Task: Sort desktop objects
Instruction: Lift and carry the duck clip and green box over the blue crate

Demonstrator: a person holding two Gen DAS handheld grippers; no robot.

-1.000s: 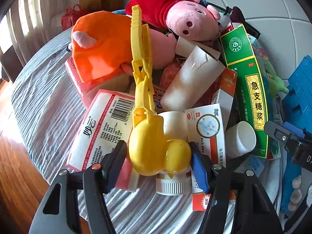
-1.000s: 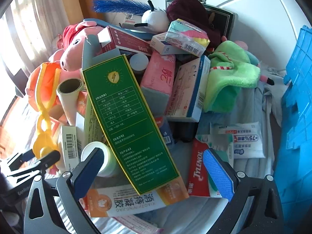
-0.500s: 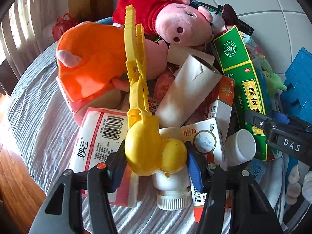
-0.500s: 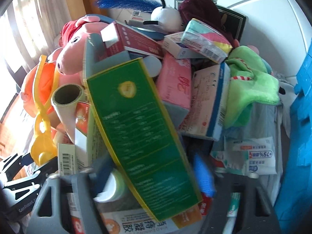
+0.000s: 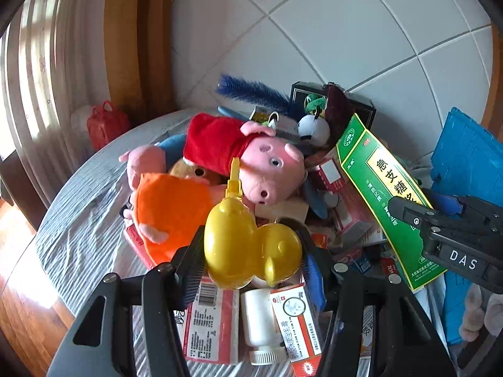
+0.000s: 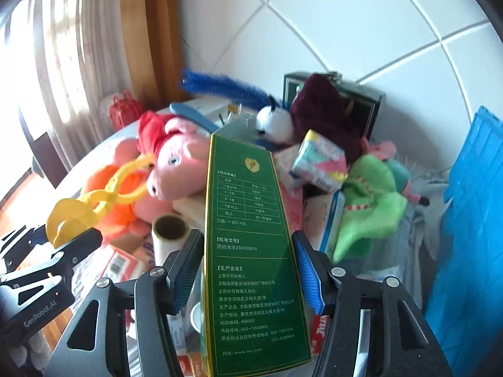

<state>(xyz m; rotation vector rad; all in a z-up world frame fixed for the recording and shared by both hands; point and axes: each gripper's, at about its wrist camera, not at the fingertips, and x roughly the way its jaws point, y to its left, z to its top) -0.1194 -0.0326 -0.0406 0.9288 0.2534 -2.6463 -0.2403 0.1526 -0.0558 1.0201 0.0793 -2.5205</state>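
The left gripper (image 5: 251,251) has its jaws closed on the round yellow head of a duck-shaped plastic clamp toy (image 5: 248,248), which is held above the pile; in the right wrist view the long handles of the toy (image 6: 103,194) point up toward the plush toys. The right gripper (image 6: 248,270) has its jaws pressed on the two sides of a tall green medicine box (image 6: 251,251), which stands nearly upright between them, with white Chinese print on its back side. In the left wrist view the same green box (image 5: 386,194) is tilted over the heap, with a yellow label on its front. Below both grippers, a table with a grey striped cloth (image 5: 81,220) carries a dense heap of things. A pink pig plush with a red dress (image 5: 245,160) lies at the top of the heap, and just beside it is an orange plush (image 5: 169,210). Near the front lie a white bottle (image 5: 261,320) on its side, a red and white medicine box (image 5: 298,323) touching it, and a tissue pack with a barcode (image 5: 207,320). A roll of clear film (image 6: 168,235) stands near the left side of the green box. A green plush (image 6: 371,207) lies at the right, and a blue plastic crate (image 6: 471,235) stands at the far right edge. A blue feather duster (image 5: 251,91) lies at the back near the tiled wall (image 5: 345,31).
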